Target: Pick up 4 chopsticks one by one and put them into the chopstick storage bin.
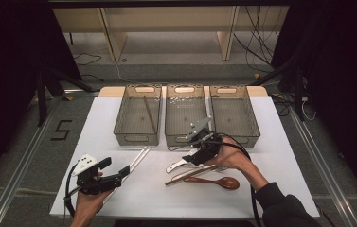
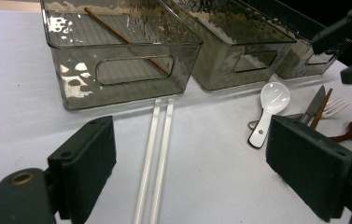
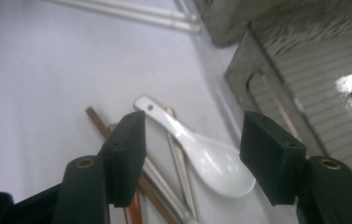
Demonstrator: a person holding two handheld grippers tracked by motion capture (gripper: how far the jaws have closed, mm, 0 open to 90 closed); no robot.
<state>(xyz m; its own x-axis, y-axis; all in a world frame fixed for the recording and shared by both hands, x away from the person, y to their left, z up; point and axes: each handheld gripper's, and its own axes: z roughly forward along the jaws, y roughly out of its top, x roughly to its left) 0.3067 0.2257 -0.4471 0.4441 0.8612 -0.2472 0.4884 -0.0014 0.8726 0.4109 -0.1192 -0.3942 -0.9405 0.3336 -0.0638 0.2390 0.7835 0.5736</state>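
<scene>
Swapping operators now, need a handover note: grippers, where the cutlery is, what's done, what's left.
Left gripper: open, holding nothing, lined up on the white chopsticks lying on the table.
Right gripper: open, over the white spoon, not gripping it.
Done: one brown chopstick lies in the left bin.
Left, apparently: white chopsticks, white spoon, wooden spoon, another brown chopstick, a fork and other metal cutlery. Middle bin and right bin look empty.
</scene>
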